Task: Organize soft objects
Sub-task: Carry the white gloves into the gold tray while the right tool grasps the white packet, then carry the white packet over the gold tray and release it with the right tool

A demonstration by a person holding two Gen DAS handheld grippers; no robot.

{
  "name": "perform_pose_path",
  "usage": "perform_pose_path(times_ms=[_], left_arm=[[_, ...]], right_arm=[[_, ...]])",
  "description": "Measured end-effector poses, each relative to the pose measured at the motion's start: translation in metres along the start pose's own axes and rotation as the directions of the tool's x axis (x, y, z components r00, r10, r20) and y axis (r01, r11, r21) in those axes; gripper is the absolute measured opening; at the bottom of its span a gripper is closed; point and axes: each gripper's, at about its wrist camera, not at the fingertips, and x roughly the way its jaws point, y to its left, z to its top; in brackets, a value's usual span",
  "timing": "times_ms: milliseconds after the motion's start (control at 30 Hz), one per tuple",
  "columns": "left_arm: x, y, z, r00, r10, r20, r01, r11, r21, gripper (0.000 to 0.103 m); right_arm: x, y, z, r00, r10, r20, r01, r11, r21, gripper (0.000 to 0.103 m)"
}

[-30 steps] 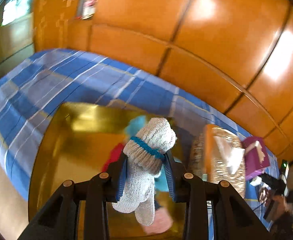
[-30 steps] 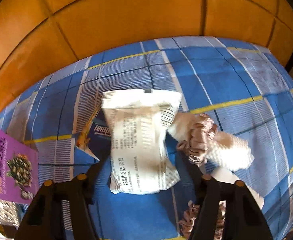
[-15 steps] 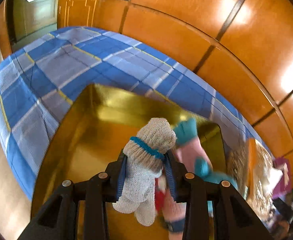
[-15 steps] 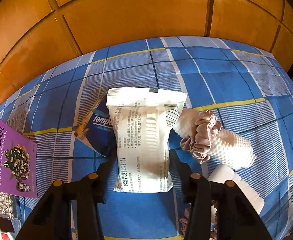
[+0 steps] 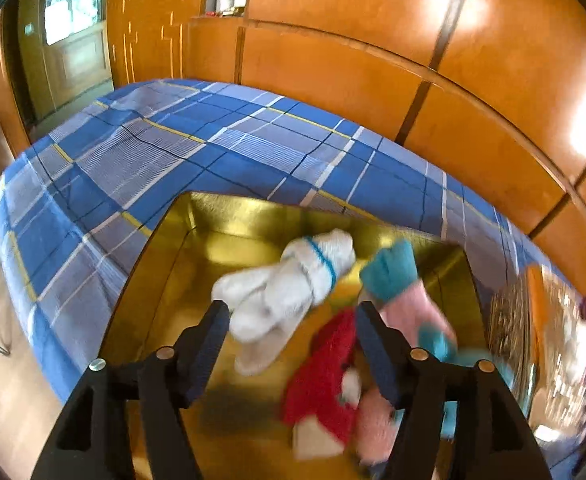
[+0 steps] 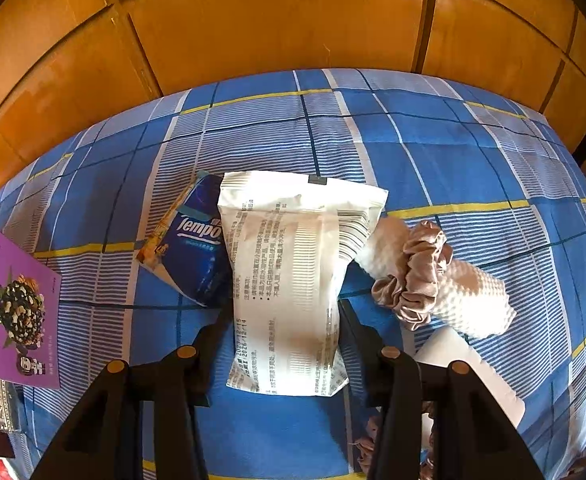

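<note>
In the left wrist view my left gripper (image 5: 291,312) is open above a gold box (image 5: 213,216). A white knit sock bundle with a blue band (image 5: 285,292) is loose between and beyond the fingers, dropping into the box. A red item (image 5: 325,372) and pink-and-teal socks (image 5: 405,292) lie in the box. In the right wrist view my right gripper (image 6: 283,312) is shut on a white wipes pack (image 6: 289,280) and holds it above the blue plaid cloth (image 6: 413,152).
A blue Tempo tissue pack (image 6: 193,252) lies left of the wipes pack. A white rolled towel with a beige scrunchie (image 6: 421,272) and a white roll (image 6: 465,368) lie to the right. A purple snack box (image 6: 13,308) sits far left. Wooden panels (image 6: 273,20) stand behind.
My left gripper has opened and let go of the white sock bundle, which tips over into the gold box. My right gripper stays shut on the wipes pack, which has shifted little.
</note>
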Motion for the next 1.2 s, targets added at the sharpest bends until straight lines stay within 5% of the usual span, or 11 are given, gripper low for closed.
perform_pose_path(times_ms=[267,733,1033,1200], left_arm=[[-0.036,-0.01,-0.046,1.0,-0.006,0.029,0.003,0.994,0.109,0.068],[-0.074,-0.043,-0.08,0.994,-0.058,0.089,0.032,0.963,0.267,0.07],[-0.079,-0.053,-0.09,0.992,-0.095,0.086,0.064,0.949,0.308,0.07],[-0.08,-0.054,-0.095,0.991,-0.108,0.08,0.076,0.943,0.325,0.07]], right_arm=[[-0.002,0.001,-0.001,1.0,-0.01,0.012,0.01,1.0,0.001,0.046],[-0.032,0.009,0.011,0.996,-0.019,0.091,0.018,1.0,0.01,0.046],[-0.088,0.059,0.065,0.982,-0.033,0.186,0.062,0.986,-0.155,0.046],[-0.132,0.126,0.086,0.964,0.045,0.261,0.042,0.946,-0.32,0.046]])
